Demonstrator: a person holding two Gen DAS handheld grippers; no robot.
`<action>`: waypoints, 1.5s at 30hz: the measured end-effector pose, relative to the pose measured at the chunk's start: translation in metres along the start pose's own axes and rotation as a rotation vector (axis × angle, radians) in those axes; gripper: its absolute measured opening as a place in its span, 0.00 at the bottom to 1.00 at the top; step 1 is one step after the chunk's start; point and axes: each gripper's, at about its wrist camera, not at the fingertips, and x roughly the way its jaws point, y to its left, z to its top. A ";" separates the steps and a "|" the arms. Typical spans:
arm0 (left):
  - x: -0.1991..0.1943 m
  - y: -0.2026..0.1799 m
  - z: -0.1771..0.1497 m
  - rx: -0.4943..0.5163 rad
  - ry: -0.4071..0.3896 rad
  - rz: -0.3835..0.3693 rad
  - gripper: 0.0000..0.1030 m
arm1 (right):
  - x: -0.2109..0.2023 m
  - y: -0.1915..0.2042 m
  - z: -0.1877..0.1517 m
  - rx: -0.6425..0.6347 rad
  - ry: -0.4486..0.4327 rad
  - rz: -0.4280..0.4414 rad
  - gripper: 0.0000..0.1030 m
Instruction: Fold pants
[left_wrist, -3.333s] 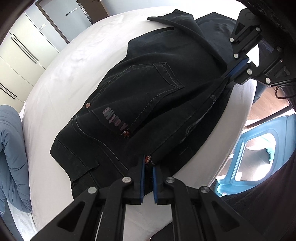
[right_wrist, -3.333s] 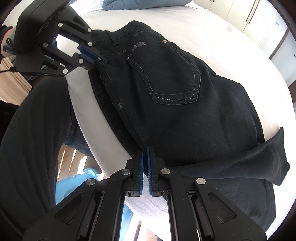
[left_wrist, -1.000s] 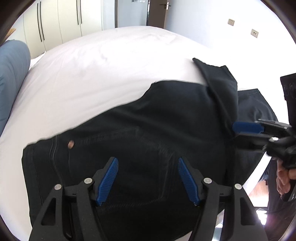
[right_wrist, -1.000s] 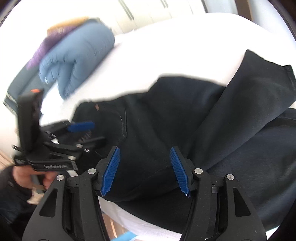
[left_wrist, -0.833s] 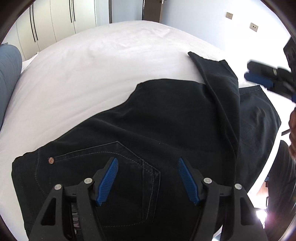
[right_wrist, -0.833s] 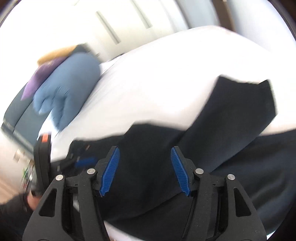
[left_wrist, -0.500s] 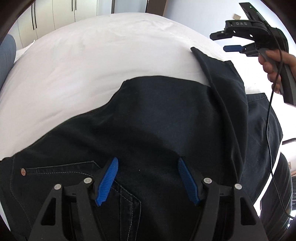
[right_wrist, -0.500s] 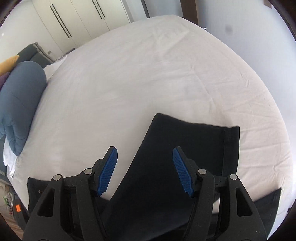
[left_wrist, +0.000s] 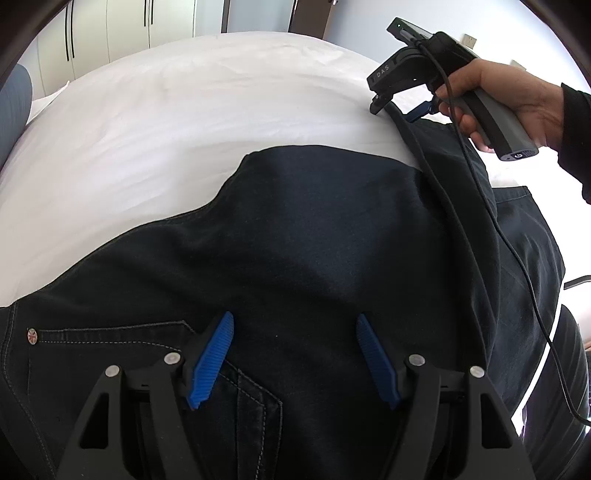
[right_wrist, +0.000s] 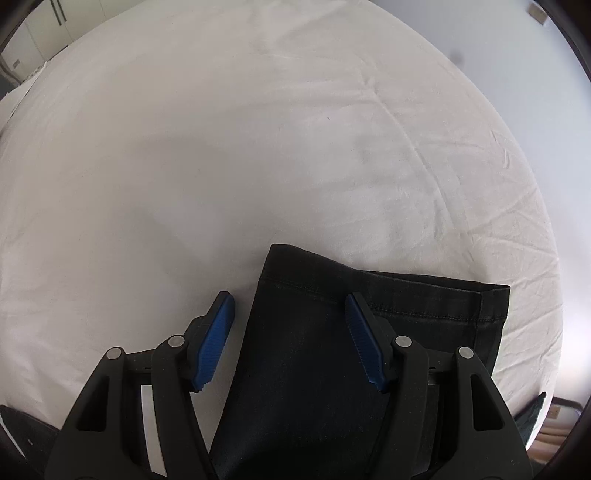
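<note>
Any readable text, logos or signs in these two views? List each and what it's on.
"DAS": on the black body of the right gripper, seen in the left wrist view.
Rivet by the pocket of the pants: a flag-like pattern, no letters readable.
Power symbol on the butt of the grey handle: a sign, no text.
Right wrist view: no text on the pants leg or the white sheet.

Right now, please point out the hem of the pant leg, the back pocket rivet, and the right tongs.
hem (right_wrist: 406, 291): right wrist view, on the stitched cuff edge.
rivet (left_wrist: 32, 335): left wrist view, on the metal stud.
right tongs (right_wrist: 291, 339): right wrist view, midway between fingertips.
</note>
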 end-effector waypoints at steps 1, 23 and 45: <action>0.000 0.001 -0.001 0.000 -0.002 0.000 0.68 | 0.000 -0.003 0.000 0.009 0.002 0.003 0.55; 0.006 -0.011 0.009 -0.005 0.052 0.038 0.69 | -0.139 -0.233 -0.128 0.360 -0.392 0.364 0.12; 0.028 -0.046 0.037 -0.039 0.074 0.092 0.85 | -0.081 -0.345 -0.316 0.811 -0.342 0.432 0.12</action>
